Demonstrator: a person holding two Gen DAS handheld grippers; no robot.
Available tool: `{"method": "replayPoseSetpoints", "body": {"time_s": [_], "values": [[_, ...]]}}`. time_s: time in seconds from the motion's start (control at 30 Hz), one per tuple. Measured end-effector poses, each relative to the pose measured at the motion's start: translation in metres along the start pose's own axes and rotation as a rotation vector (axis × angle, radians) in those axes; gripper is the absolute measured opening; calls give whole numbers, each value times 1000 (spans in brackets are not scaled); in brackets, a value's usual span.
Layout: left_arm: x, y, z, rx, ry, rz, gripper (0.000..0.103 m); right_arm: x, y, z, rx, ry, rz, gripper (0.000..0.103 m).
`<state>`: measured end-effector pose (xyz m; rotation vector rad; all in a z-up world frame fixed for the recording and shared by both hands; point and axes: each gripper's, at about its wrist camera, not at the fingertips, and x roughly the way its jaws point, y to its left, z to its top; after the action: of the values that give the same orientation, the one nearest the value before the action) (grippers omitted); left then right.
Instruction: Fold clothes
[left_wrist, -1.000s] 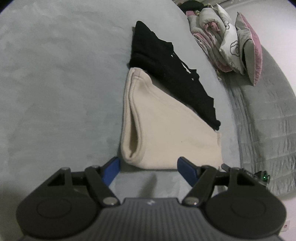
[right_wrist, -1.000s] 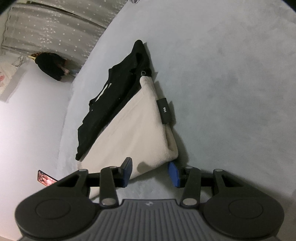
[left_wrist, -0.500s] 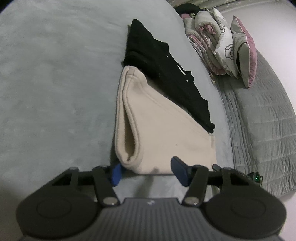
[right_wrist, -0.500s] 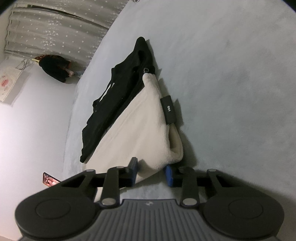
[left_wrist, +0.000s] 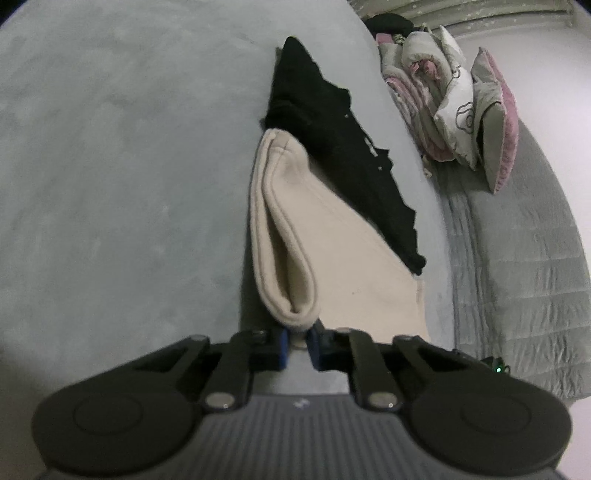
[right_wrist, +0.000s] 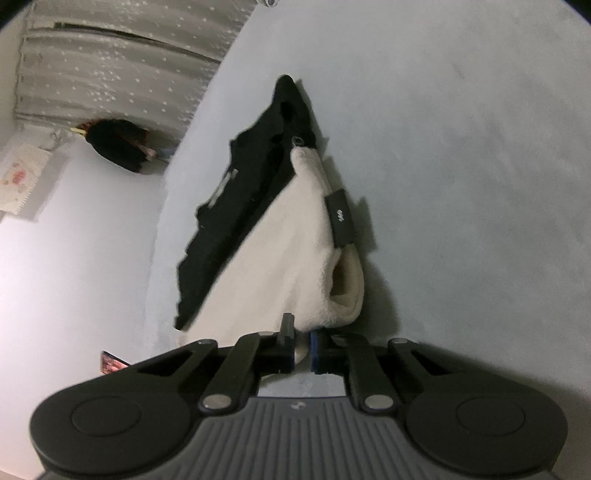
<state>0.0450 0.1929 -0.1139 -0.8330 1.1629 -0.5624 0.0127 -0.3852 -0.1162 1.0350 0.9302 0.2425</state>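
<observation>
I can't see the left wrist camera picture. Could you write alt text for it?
The left gripper, seen from just behind its blue fingertips, is shut on the near corner of a folded cream garment lying on a pale blue-grey bed surface. A black garment lies beyond the cream one, touching it, and pillows are piled at the far right.

Two garments on the bed, two tools on them.
One cream garment (left_wrist: 343, 266), one black garment (left_wrist: 332, 147), one left tool (left_wrist: 297, 345), one right tool (right_wrist: 303, 349), and one heap of pillows (left_wrist: 461, 122) beyond.
</observation>
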Motion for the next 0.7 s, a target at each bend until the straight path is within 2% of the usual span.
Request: {"method": "replayPoseSetpoints", "body": {"time_s": [0.3,0.7], "values": [[-12,-5,8,-39,-88,-147,9,-12,16,10,-2,-88,153,10],[-11,-15,41,-112,-273,-304,9,-1,43,37,2,-254,292,10]]}}
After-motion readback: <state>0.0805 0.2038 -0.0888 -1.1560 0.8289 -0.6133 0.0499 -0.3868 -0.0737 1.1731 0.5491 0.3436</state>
